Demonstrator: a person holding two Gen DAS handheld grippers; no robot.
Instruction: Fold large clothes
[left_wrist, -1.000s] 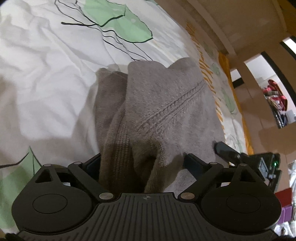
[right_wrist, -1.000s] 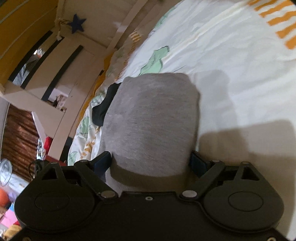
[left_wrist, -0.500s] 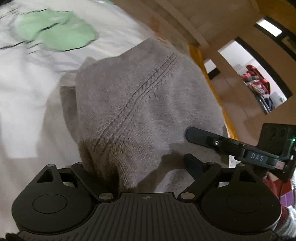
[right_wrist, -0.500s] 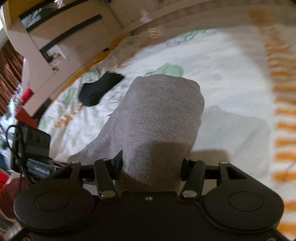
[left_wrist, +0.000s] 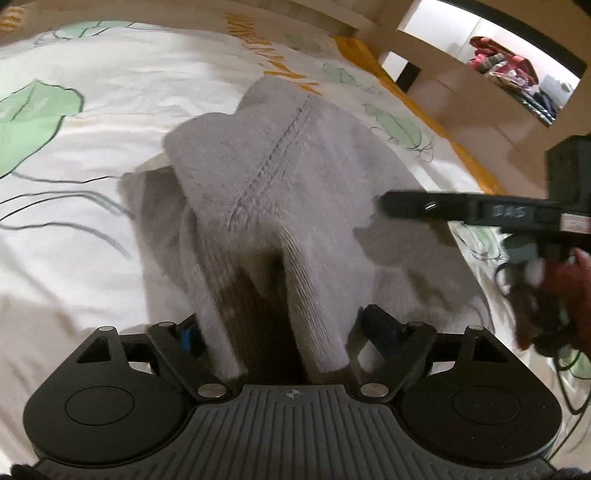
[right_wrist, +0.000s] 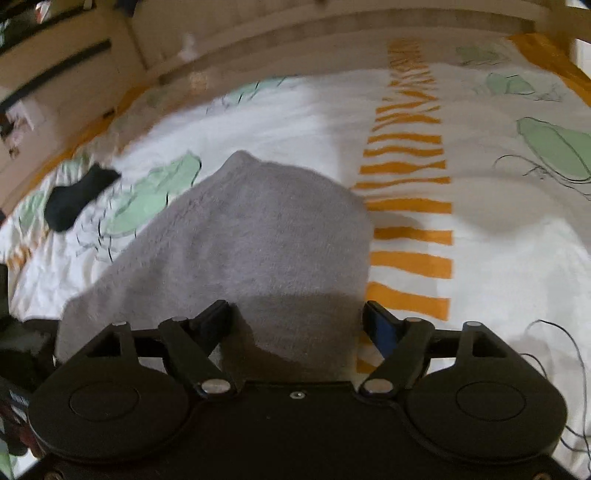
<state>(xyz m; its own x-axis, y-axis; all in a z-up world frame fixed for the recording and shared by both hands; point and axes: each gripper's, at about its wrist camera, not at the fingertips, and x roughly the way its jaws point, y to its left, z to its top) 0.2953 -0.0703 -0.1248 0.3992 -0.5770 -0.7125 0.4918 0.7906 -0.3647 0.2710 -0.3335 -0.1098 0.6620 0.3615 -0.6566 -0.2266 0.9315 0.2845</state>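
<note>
A grey knit sweater (left_wrist: 280, 173), folded into a thick bundle, lies on the patterned bedsheet (left_wrist: 74, 206). In the left wrist view its ribbed hem bunches up like a tent between the fingers of my left gripper (left_wrist: 282, 328), which holds that bundle in a wide grip. In the right wrist view the sweater (right_wrist: 251, 236) fills the span of my right gripper (right_wrist: 295, 314). Its jaws are opening, and a thin strip of sheet shows beside the right finger. That gripper's black finger (left_wrist: 424, 206) reaches over the sweater's right side, with a person's hand (left_wrist: 576, 295) behind it.
A black sock (right_wrist: 74, 201) lies on the sheet to the left of the sweater. An orange striped band (right_wrist: 410, 206) runs up the sheet just right of it. The wooden bed frame (right_wrist: 332, 33) bounds the far side. Thin cables (right_wrist: 576, 369) trail at the right.
Both views swung round while the sweater stayed between the jaws. The right jaws narrowed on it, then widened. The black sock now lies farther from the sweater. The right gripper entered the left view.
</note>
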